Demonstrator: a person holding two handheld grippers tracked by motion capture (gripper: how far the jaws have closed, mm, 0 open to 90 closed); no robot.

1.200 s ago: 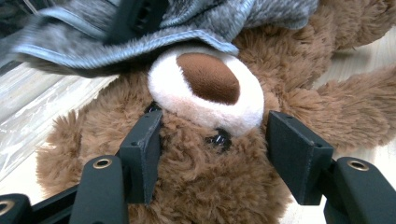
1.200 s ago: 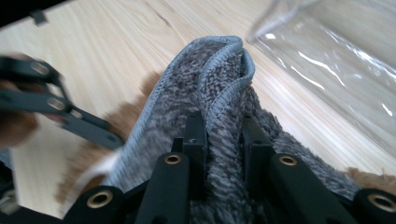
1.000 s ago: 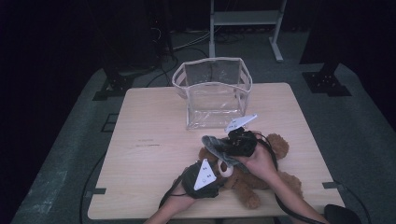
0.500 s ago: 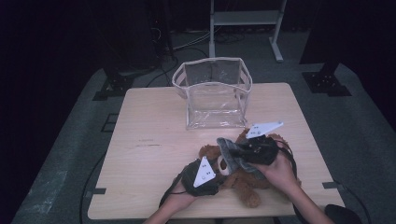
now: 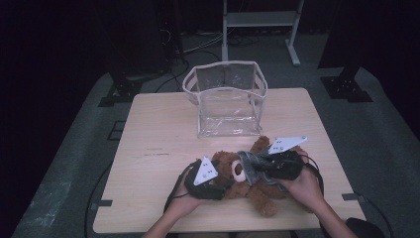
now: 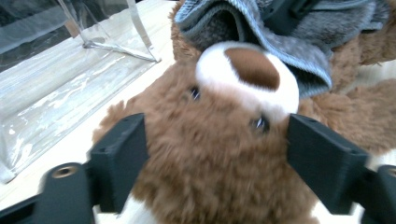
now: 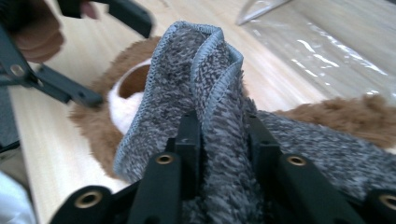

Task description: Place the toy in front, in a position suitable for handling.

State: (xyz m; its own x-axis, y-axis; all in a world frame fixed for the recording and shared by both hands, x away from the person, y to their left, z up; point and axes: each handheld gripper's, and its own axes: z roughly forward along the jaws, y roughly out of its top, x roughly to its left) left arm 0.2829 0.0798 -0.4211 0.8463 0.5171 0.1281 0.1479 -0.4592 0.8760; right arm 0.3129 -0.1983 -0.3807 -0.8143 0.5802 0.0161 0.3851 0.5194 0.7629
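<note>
So the teddy bear is lying on the bench at lower centre of the high view, just in front of the clear bag. The left gripper has just been opening, jaws either side of the bear's head but not squeezing. The right gripper is clamped on a fold of the grey cloth draped over the bear.

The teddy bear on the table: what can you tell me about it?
The teddy bear is brown plush with a white muzzle, brown nose and dark eyes. It lies on the wooden table before a clear bag. The left gripper brackets its head, jaws just opening. A grey fuzzy cloth, pinched by the right gripper, drapes over it.
</note>
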